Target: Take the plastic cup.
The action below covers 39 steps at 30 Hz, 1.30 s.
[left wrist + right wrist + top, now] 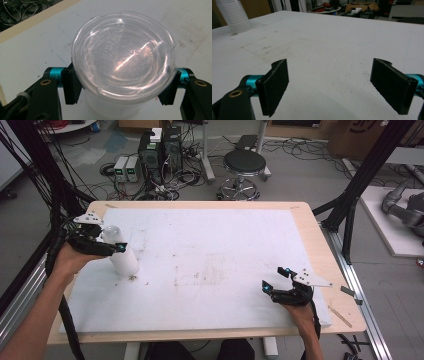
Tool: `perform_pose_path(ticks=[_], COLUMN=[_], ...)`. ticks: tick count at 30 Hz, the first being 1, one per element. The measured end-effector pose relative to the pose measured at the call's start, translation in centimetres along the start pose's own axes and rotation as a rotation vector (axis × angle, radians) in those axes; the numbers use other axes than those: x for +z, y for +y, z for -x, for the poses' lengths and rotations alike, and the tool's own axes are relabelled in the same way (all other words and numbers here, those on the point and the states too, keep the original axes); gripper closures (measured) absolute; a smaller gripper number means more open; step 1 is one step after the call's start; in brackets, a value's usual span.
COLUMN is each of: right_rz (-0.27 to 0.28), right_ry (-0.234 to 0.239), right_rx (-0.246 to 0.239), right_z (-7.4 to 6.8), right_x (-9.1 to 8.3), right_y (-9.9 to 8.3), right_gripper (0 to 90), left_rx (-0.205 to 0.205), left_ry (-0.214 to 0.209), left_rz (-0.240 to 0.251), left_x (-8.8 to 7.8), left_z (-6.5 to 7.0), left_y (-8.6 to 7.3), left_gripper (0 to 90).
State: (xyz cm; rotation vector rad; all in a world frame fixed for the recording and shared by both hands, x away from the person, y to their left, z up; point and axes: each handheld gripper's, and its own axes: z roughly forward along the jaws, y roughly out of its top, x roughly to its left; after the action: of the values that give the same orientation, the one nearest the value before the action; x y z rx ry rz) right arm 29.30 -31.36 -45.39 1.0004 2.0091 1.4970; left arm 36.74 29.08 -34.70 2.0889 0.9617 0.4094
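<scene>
Grip acquisition is the step in hand. The left gripper is closed on the stack of white cups, which stands upright on the white mat at the far left of the table. In the left gripper view the black pads bear against both sides of the stack just under the rim of the top cup; that cup's clear base faces the camera, so the cups are nested mouth down. No gap shows between pad and cup wall on either side, so the jaws stand partly closed around the cup's width and have it held.

The right gripper rests low over the near right part of the mat, well apart from the stack. Its jaws stand wide open with nothing between them; the right gripper view shows bare mat between the pads, and the stack lies far ahead of them and to their left.

Next move, as judged: lift the top cup straight up from the stack. Nested cups tend to cling, so several may rise together. The hold on the upper cup should stay light enough not to crush the thin wall. The open right gripper would need to travel across the mat to steady the lower stack, gripping below the left pads.
</scene>
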Motion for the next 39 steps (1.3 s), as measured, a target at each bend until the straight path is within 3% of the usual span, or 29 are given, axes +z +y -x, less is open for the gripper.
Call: perform_pose_path(ticks=[5,12,23,30,33,35,39], right_rz=[0.0,0.0,-0.004,-0.001,0.003,0.003,0.003], right_ry=[0.0,-0.002,0.0,0.0,-0.002,-0.003,-0.004], right_rx=[0.001,-0.005,-0.004,-0.002,-0.005,-0.008,-0.013], right_z=[0.0,0.0,0.0,-0.1,-0.1,-0.1,-0.2], right_x=[0.0,0.0,0.1,0.0,0.0,0.0,0.0], right_y=[0.0,0.0,0.0,0.0,0.0,0.0,0.0], right_gripper=[15.2,15.2,15.2,15.2,15.2,15.2,15.2], left_rx=[0.002,0.023,0.056,0.067,0.083,0.094,0.133], left_ry=[0.004,0.011,0.056,0.059,0.054,0.023,-0.029], left_rz=[0.008,0.028,0.103,0.112,0.12,0.158,0.181], left_x=[-0.4,-2.1,-7.0,-7.6,-7.7,-7.8,-7.5], left_z=[0.1,0.5,1.1,1.7,2.7,4.3,7.0], left_y=[0.5,2.4,6.7,7.4,7.5,7.3,7.0], left_gripper=[33.7,33.9,34.2,34.2,34.2,34.2,34.2])
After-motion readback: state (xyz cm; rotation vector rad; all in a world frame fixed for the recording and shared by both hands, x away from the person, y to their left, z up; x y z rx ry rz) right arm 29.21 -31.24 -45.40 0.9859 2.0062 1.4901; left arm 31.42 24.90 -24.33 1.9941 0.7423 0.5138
